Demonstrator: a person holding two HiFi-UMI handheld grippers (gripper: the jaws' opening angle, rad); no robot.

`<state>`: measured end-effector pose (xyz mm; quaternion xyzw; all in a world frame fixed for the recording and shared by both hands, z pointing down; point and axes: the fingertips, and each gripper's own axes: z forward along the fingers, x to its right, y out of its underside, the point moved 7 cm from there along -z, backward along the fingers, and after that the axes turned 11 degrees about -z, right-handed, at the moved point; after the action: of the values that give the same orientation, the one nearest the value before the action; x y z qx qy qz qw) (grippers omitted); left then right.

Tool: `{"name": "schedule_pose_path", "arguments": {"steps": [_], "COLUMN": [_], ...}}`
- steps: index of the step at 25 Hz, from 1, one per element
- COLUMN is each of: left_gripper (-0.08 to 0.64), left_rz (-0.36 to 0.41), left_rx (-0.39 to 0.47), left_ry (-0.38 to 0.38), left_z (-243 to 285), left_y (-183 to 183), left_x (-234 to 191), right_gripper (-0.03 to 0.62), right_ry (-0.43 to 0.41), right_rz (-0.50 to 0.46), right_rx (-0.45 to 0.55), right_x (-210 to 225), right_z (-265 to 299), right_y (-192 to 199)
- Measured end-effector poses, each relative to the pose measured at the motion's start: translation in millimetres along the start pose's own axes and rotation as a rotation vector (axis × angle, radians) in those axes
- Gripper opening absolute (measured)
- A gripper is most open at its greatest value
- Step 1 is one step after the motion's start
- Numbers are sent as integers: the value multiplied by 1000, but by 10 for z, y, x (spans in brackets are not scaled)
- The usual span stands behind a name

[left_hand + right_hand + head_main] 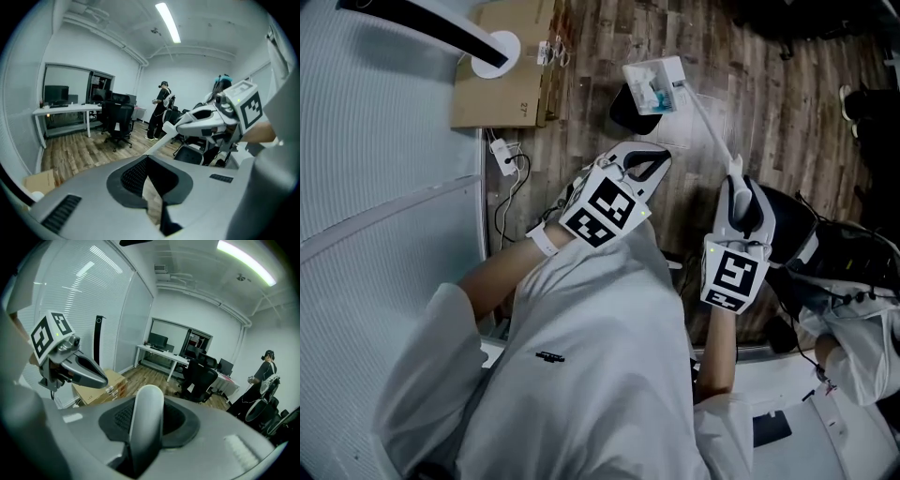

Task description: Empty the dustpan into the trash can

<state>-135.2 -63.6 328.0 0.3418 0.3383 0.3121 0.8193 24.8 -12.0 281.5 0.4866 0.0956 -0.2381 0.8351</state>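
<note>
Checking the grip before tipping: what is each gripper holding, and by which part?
The right gripper is shut on the dustpan handle, at its end far from the pan. The left gripper is shut, empty.

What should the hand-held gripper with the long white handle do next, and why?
Probably tilt the dustpan so its load slides into the dark trash can next to it. The right hand-held gripper is shut on the handle, and scraps seem to lie inside the pan.
</note>
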Motion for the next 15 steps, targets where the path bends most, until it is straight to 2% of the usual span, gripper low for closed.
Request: {"name": "schedule_pose_path", "arguments": {"steps": [3,6,11,15], "left_gripper": [8,13,71,112], "left_rz": [135,213,375,480], "left_rx": [-10,-14,-58,-64], "left_ry": [23,96,213,247], "left_z": [224,401,623,773], "left_y": [-47,-112,-101,-114], "left_x": [6,26,76,119], "right_gripper": [115,115,115,115], "right_ry": [-16,-31,-43,-40], "right_rz": [-17,-32,-33,-30], "right_rx": [4,7,10,9], "right_x": [2,16,7,-49], "right_z": [51,89,60,25], "right_y": [-86,-166,-196,-191]}}
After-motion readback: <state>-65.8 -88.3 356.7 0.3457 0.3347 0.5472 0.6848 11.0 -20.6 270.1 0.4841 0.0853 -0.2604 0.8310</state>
